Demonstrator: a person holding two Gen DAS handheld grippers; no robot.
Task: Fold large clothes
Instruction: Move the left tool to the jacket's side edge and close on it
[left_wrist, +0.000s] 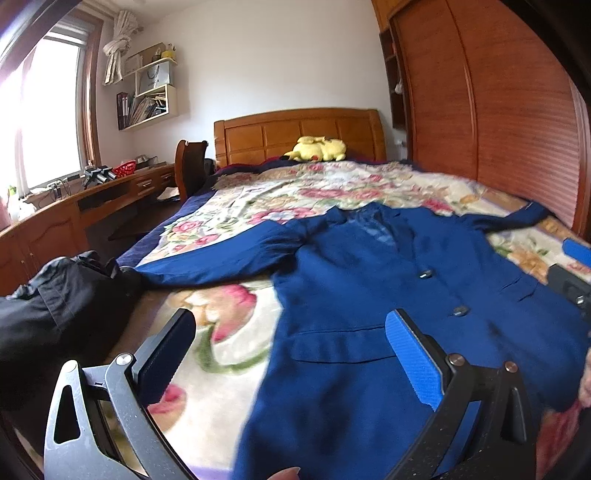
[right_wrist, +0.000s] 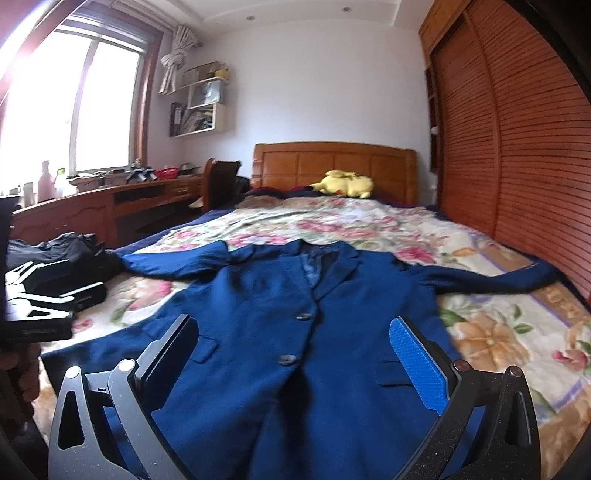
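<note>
A lived-in bedroom in a home. Wooden bed with panelled headboard (right_wrist: 334, 166), covered by a floral blanket (right_wrist: 369, 225); yellow plush toy (right_wrist: 343, 183) at the pillow end. Louvred wooden wardrobe doors (right_wrist: 517, 129) along one wall. Opposite side: large window (right_wrist: 74, 103) with wood frame and a knotted-up curtain (right_wrist: 175, 59), long wooden table (right_wrist: 110, 203) under it cluttered with bottles and a red basket (right_wrist: 168, 172), chair (right_wrist: 218, 181) pushed in. White wall shelves (right_wrist: 203, 107) stuffed with folders and papers. Recessed ceiling spots. Dark clothing pile (left_wrist: 62, 288) beside the bed.
</note>
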